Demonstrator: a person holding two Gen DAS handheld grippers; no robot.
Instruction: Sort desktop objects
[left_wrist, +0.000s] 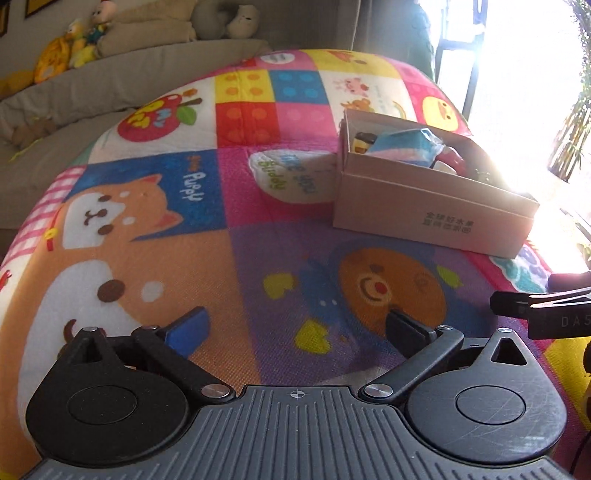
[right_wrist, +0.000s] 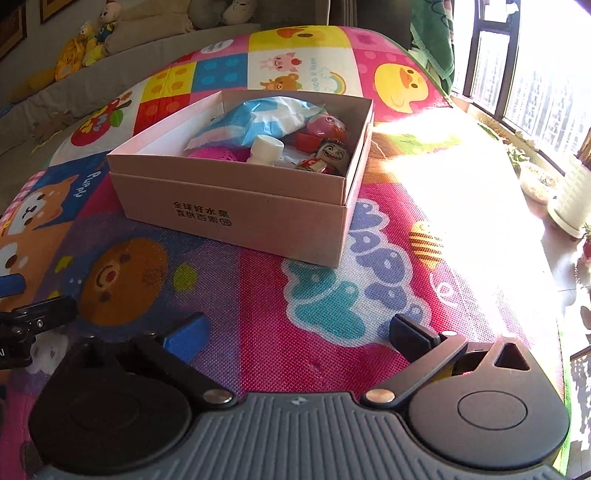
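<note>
Cardboard, pale brown and open at the top, makes up the box that stands on the bright cartoon-printed mat covering the tabletop; dark printed characters mark its near wall; inside it, toward the right and far side, lie a blue-and-white plastic packet, a small white bottle, a pink mesh ball, a pink round toy and a little figure with a painted grinning face, all crowded together and touching; the left part of the box floor shows bare. The right claw hangs low over the mat near the box's near side, its jaws spread wide with nothing between them, one blue pad on the left and a black finger on the right. In the left wrist view the left claw is likewise spread wide and holds nothing, hovering over the orange bear print on the mat, with the box far and to its right; strong sunlight washes out the right edge; a grey sofa with plush toys lies far left.
</note>
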